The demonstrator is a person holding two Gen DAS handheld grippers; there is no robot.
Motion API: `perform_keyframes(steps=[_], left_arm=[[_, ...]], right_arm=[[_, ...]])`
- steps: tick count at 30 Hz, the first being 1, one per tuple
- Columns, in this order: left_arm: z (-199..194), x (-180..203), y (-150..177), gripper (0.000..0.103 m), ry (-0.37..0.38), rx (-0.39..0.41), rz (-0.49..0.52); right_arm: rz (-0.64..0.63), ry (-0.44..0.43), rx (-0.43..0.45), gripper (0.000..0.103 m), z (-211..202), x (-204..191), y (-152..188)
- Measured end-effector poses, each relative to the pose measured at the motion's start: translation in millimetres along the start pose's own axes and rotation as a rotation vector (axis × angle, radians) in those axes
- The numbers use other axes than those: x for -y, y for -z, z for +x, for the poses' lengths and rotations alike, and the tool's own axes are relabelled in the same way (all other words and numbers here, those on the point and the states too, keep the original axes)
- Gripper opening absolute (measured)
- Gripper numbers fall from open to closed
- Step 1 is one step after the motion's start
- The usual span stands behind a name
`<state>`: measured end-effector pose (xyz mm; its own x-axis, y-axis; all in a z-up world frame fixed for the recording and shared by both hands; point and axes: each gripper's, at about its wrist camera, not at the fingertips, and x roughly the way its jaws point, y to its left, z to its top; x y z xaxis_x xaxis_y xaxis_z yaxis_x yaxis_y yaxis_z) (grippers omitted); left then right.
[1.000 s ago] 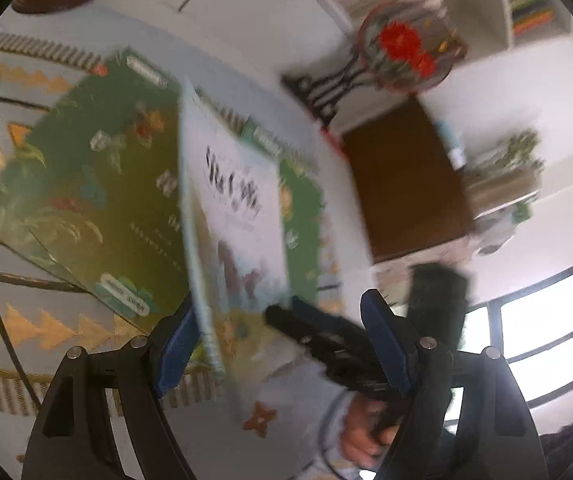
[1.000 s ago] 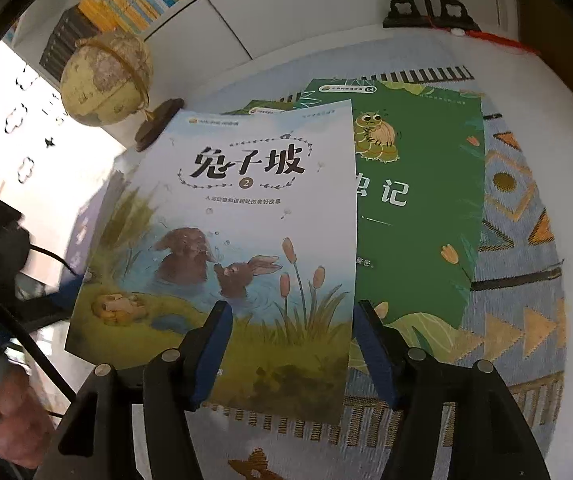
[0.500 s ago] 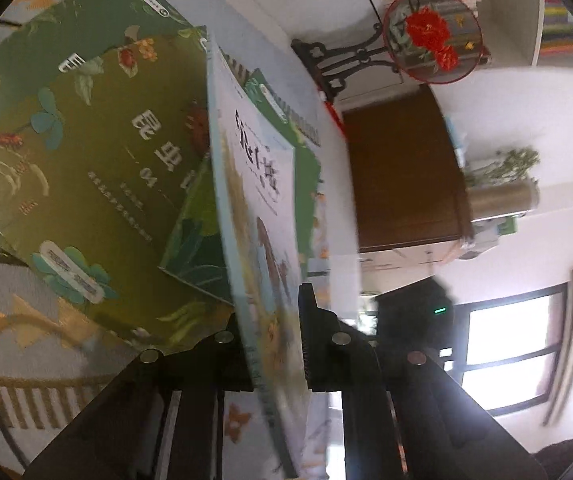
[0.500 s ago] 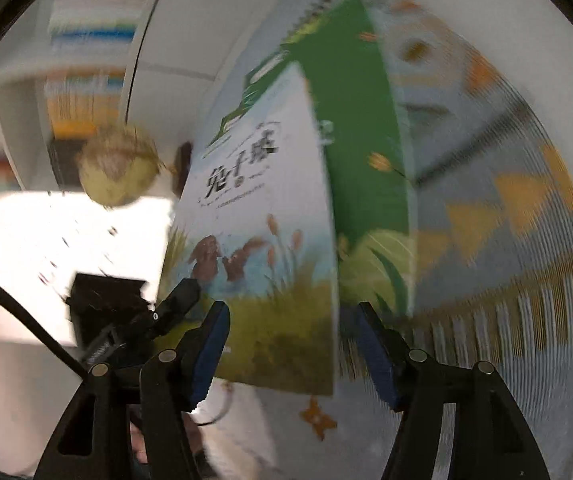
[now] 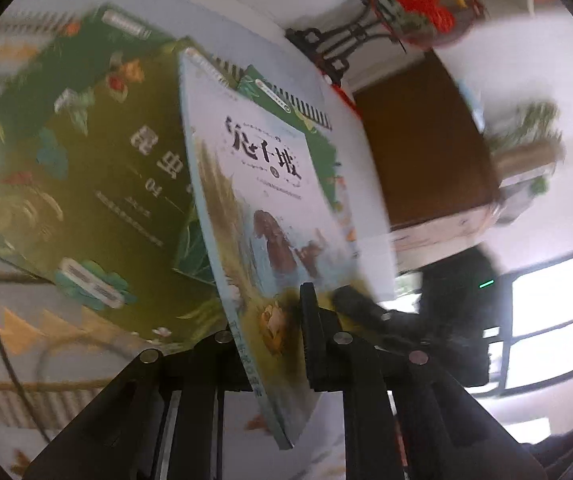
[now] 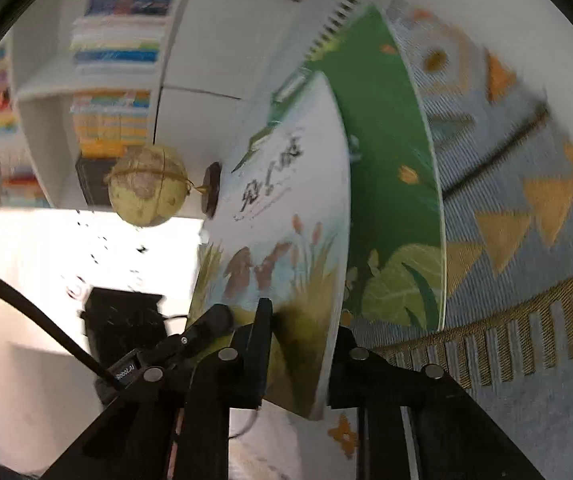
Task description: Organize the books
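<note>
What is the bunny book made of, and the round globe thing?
The bunny book looks like a thin paperback: its glossy paper cover bows between the grippers. The globe looks like printed paper or plastic in a yellowed, antique finish, on a dark, perhaps wooden base; blur leaves that open.

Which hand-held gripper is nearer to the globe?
The left. It appears in the right wrist view just below the globe, gripping the rabbit book's edge on the globe's side. The right hand-held gripper grips the book's opposite edge, farther away.
</note>
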<state>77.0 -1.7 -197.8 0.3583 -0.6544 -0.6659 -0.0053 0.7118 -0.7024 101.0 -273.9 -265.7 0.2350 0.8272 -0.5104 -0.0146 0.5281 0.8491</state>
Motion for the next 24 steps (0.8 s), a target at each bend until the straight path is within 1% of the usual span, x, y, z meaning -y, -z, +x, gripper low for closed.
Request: perform_keyframes(steps=[2,4,6,7,9,12,16,20,24], left_arm=[[-2.8,13.4,3.7,0.013,-0.072,0.009,0.090],[-6.3,26.1,8.1,0.016,-0.136,0.016,0.171],[-12.3,34.2,11.7,0.019,-0.174,0.023,0.233],[-17.6,37.4,13.6,0.020,-0.189,0.031,0.257],[-28.7,39.5,15.8,0.021,-0.198,0.047,0.271],[-50.5,36.6,20.2,0.021,-0.204,0.078,0.267],[-85.2,35.4,24.1,0.021,-0.238,0.145,0.254],[-126.3,20.2,27.1,0.021,-0.283,0.215,0.223],[-172.5,-0.7,29.2,0.022,-0.345,0.288,0.196]], right_arm=[[-0.121,0.096,0.011,0.017,-0.1,-21.5,3.0],[-0.285,0.210,0.021,0.017,2.3,-49.7,10.3],[-0.453,0.309,0.034,0.017,4.8,-79.5,20.5],[-0.519,0.343,0.040,0.017,5.7,-91.3,25.5],[-0.623,0.384,0.047,0.017,6.8,-110.9,35.5],[-0.700,0.394,0.045,0.017,9.6,-130.1,42.6],[-0.798,0.380,0.054,0.017,14.7,-158.1,57.6],[-0.898,0.363,0.064,0.017,34.9,-197.0,73.0],[-0.966,0.305,0.056,0.017,70.6,-240.8,89.8]])
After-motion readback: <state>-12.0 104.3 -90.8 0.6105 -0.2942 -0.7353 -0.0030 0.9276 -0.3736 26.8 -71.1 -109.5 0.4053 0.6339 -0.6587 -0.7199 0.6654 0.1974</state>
